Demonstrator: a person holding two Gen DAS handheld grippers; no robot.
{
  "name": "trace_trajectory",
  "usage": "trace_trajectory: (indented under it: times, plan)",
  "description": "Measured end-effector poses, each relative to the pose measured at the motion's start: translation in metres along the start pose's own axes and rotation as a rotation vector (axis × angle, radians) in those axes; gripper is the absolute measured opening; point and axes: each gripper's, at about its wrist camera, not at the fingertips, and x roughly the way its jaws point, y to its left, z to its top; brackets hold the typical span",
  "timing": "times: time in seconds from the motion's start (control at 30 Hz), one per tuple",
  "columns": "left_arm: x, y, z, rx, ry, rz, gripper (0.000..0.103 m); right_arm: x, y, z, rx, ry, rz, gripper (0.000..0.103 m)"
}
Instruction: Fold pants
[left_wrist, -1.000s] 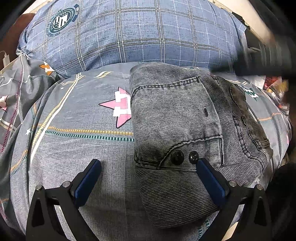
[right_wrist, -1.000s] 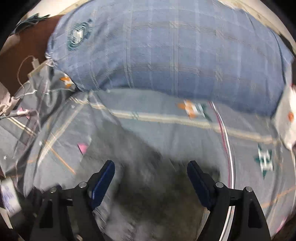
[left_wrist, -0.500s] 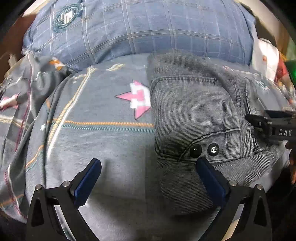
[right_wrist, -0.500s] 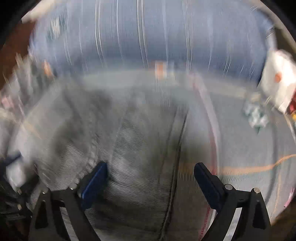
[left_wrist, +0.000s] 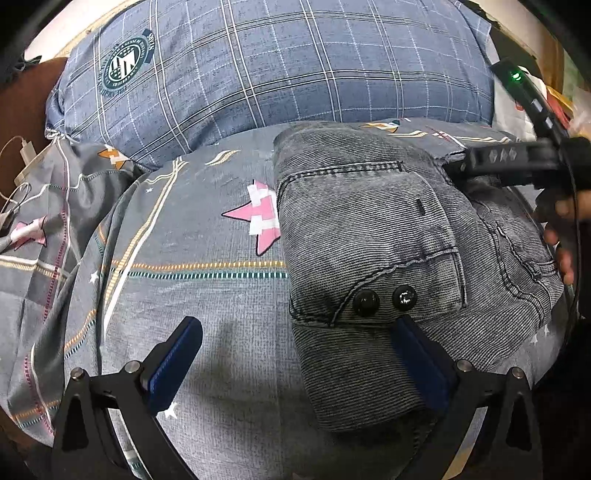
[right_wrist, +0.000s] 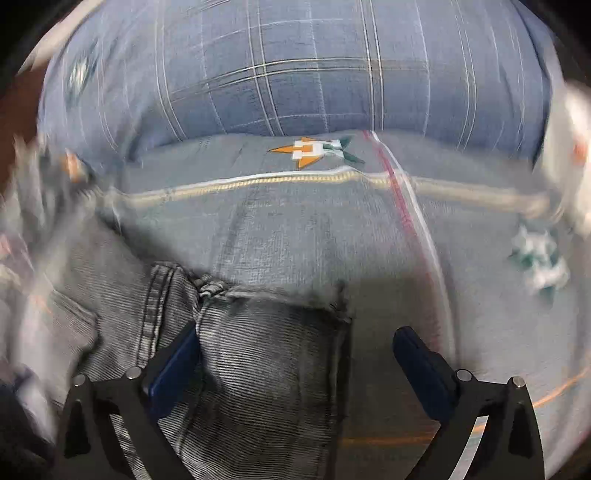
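The grey denim pants (left_wrist: 388, 258) lie folded into a compact bundle on the grey patterned bedspread (left_wrist: 184, 295), pocket and two black buttons facing up. My left gripper (left_wrist: 295, 354) is open and empty, its right finger over the bundle's near edge, its left finger over bare bedspread. In the right wrist view, which is blurred, the pants (right_wrist: 258, 369) lie under my open right gripper (right_wrist: 295, 362), with its left finger on the denim. The right gripper also shows in the left wrist view (left_wrist: 517, 162), low over the bundle's far right corner.
A large blue plaid pillow (left_wrist: 277, 66) lies across the far side of the bed. A white charger and cable (left_wrist: 22, 158) sit at the far left. A white bag (right_wrist: 569, 158) and clutter lie at the right edge.
The right gripper has swept from the bundle's right side to its far right corner. The left gripper has shifted only slightly. The pants have stayed folded.
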Motion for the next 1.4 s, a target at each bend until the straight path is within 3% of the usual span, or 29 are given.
trace_trajectory:
  times: [0.1,0.27,0.37,0.47,0.53,0.77,0.8,0.87,1.0,1.17,1.27,1.4]
  plan:
    - [0.001,0.000,-0.001,-0.007,0.001,0.007,0.103,-0.036,0.011,-0.003,-0.045,-0.092,-0.060,0.102]
    - [0.002,0.004,-0.002,-0.022,0.008,-0.001,0.103,-0.096,0.015,-0.042,-0.050,-0.172,-0.011,0.102]
    - [0.004,0.005,-0.001,-0.027,0.013,-0.002,0.103,-0.088,0.025,-0.068,-0.089,-0.125,-0.042,0.102]
    - [0.004,0.004,-0.001,-0.033,0.022,-0.001,0.103,-0.041,0.038,-0.092,-0.214,0.051,-0.138,0.102]
    - [0.004,0.006,0.000,-0.044,0.029,-0.008,0.103,-0.050,0.030,-0.090,-0.131,0.025,-0.103,0.103]
    - [0.003,0.006,0.000,-0.055,0.037,-0.006,0.103,-0.104,0.049,-0.107,-0.136,-0.121,-0.074,0.103]
    - [0.003,0.006,0.000,-0.056,0.037,-0.005,0.103,-0.101,0.052,-0.113,-0.151,-0.098,-0.077,0.103]
    - [0.004,0.007,0.000,-0.059,0.043,-0.015,0.103,-0.069,0.058,-0.125,-0.218,0.040,-0.096,0.103]
    - [-0.006,0.016,0.003,-0.079,0.021,-0.046,0.103,-0.092,0.036,-0.116,-0.053,-0.029,0.011,0.103]
    - [-0.019,0.051,0.014,-0.222,-0.030,-0.075,0.103,-0.122,0.002,-0.106,0.126,-0.170,0.148,0.103]
    - [-0.011,0.066,0.017,-0.277,0.001,-0.068,0.103,-0.109,-0.016,-0.106,0.224,-0.198,0.249,0.103]
    - [0.001,0.074,0.013,-0.317,0.052,-0.076,0.103,-0.093,-0.029,-0.112,0.317,-0.161,0.385,0.103]
